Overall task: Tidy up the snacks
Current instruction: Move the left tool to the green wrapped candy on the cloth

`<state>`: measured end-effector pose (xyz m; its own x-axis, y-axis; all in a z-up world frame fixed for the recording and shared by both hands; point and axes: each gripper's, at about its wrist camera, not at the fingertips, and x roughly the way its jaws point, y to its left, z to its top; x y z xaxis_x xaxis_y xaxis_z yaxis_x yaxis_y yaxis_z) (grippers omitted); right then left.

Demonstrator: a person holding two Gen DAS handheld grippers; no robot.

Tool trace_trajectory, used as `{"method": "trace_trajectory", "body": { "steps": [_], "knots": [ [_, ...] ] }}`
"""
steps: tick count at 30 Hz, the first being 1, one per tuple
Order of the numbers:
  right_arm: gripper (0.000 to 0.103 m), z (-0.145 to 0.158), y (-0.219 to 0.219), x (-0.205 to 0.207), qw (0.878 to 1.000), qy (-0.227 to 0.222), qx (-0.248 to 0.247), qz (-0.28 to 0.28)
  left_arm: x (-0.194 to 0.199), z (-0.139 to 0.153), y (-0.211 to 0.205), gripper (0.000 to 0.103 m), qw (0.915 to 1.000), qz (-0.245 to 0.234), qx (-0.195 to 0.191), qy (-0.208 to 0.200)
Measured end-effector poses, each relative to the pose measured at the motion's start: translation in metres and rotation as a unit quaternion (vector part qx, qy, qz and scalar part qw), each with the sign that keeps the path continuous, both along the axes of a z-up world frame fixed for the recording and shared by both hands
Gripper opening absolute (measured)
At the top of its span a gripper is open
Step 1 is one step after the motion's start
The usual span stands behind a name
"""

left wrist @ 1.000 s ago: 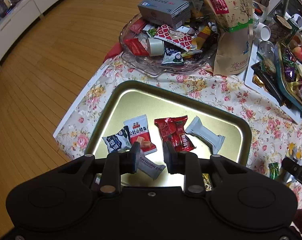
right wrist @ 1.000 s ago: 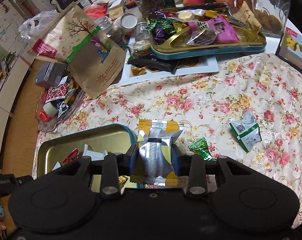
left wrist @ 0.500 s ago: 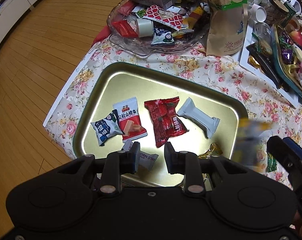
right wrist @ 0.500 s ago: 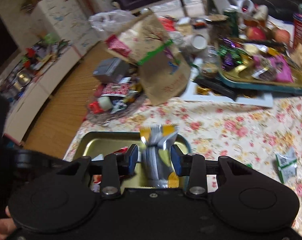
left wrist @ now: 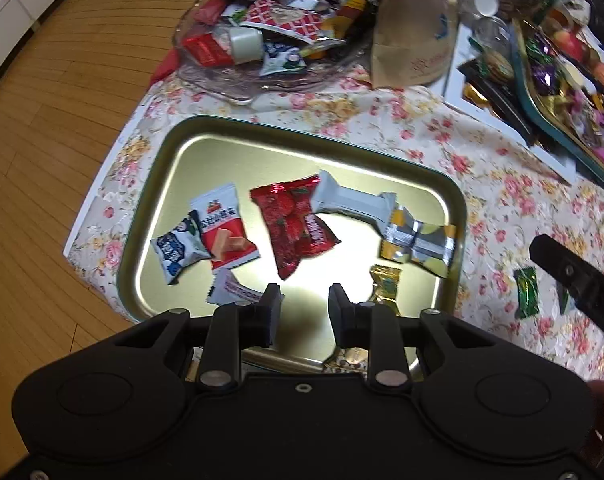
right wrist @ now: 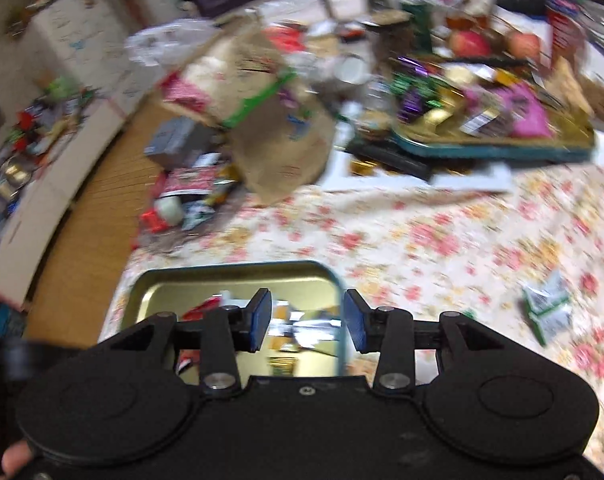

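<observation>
While the silver-and-yellow foil snack packet (left wrist: 419, 242) lies inside the shallow gold metal tray with a dark green rim (left wrist: 222, 152), it rests against that tray's right wall, its upper end touching the white wrapped bar (left wrist: 351, 202). Left of the bar in the tray sits the red strawberry-printed packet (left wrist: 294, 224), then the red-and-white packet (left wrist: 226, 228) and, overlapping it, the small dark blue-and-white packet (left wrist: 178, 248). A grey-white sachet (left wrist: 232, 292) and a small gold-wrapped sweet (left wrist: 385, 286) lie nearer the tray's close edge.

The right hand-held gripper (right wrist: 306, 322) hangs above the tray's right corner; its jaws have just been opening, and the blue pads (right wrist: 260, 320) stand apart with nothing pressed between them, the foil packet showing blurred below the gap. The left hand-held gripper (left wrist: 303, 314) hovers over the tray's near edge, jaws partly apart and empty.

The tray sits on a surface covered with a floral cloth (left wrist: 501, 200). To the right of the tray on the cloth lie a small green foil sweet (left wrist: 526, 292) and, in the right wrist view, a green-and-white packet (right wrist: 547, 310). Beyond the tray's far rim stand a clear glass dish heaped with snacks (left wrist: 262, 44) and a brown paper pouch with a green band (left wrist: 415, 36); further right is a second, teal-rimmed tray of sweets (left wrist: 561, 96).
</observation>
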<state>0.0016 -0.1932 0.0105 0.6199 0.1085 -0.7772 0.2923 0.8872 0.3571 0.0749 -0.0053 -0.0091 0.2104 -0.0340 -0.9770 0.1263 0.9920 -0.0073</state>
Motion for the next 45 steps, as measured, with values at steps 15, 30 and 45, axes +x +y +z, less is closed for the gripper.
{"method": "trace_trajectory", "body": {
  "steps": [15, 30, 45],
  "knots": [
    [0.043, -0.022, -0.074, -0.023, 0.988, 0.093, -0.007, -0.12, -0.014, 0.004, -0.055, 0.037, 0.9982, -0.057, -0.011, 0.013],
    [0.043, -0.041, -0.16, -0.073, 0.97, 0.123, 0.014, -0.208, -0.036, 0.001, -0.12, 0.037, 0.9922, -0.121, -0.009, 0.027],
    [0.043, -0.04, -0.179, -0.096, 0.969, 0.113, 0.036, -0.215, -0.047, -0.029, -0.17, 0.036, 0.9878, -0.138, -0.01, 0.07]
  ]
}}
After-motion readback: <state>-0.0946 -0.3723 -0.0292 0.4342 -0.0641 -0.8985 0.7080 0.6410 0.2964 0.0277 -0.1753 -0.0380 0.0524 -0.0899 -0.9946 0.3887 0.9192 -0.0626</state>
